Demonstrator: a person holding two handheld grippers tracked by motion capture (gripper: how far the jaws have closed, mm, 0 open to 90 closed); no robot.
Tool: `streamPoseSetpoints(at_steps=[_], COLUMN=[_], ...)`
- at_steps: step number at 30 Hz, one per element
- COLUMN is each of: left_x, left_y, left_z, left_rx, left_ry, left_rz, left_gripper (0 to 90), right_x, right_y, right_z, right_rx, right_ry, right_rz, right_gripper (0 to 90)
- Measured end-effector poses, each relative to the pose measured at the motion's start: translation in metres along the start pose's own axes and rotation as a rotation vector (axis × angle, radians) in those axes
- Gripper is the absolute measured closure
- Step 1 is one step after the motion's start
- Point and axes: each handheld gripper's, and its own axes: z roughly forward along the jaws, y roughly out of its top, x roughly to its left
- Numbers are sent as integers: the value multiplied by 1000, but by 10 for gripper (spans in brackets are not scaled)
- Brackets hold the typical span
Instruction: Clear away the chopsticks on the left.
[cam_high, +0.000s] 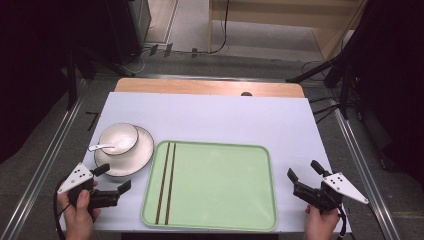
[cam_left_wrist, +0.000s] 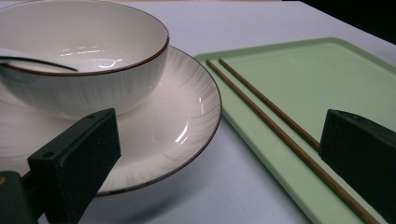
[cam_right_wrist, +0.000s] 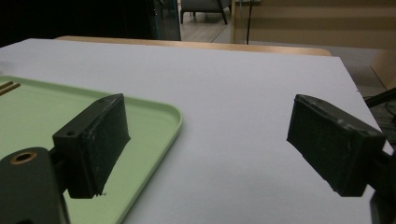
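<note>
Plate (cam_high: 142, 152) with bowl (cam_high: 119, 137) on it sits at table's (cam_high: 225, 115) left, just beside green tray (cam_high: 220, 185); spoon (cam_high: 101, 147) rests in bowl. Two chopsticks (cam_high: 166, 182) lie along tray's left side. Left gripper (cam_high: 113, 178) near plate's front edge, jaws wide apart, empty. Right gripper (cam_high: 305, 171) right of tray, jaws apart, empty.

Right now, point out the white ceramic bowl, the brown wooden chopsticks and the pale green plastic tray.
white ceramic bowl (cam_high: 119, 138), high view, inner bottom.
brown wooden chopsticks (cam_high: 166, 182), high view, mid-shaft.
pale green plastic tray (cam_high: 225, 185), high view, bare floor.
</note>
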Motion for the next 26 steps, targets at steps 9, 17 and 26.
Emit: streamPoseSetpoints(at_steps=[9,17,26], left_x=[15,15,15], left_y=[-7,-7,-7], left_z=[-14,-14,-14], left_rx=[-6,-8,3], left_ry=[36,41,67], left_rz=[-27,-21,-15], left_gripper=[0,0,0], right_x=[0,2,2], right_y=[0,0,0], right_z=[0,1,3], right_rx=[0,1,2], right_ry=[2,7,12], right_rz=[-2,-9,-15], right_gripper=[128,128,128])
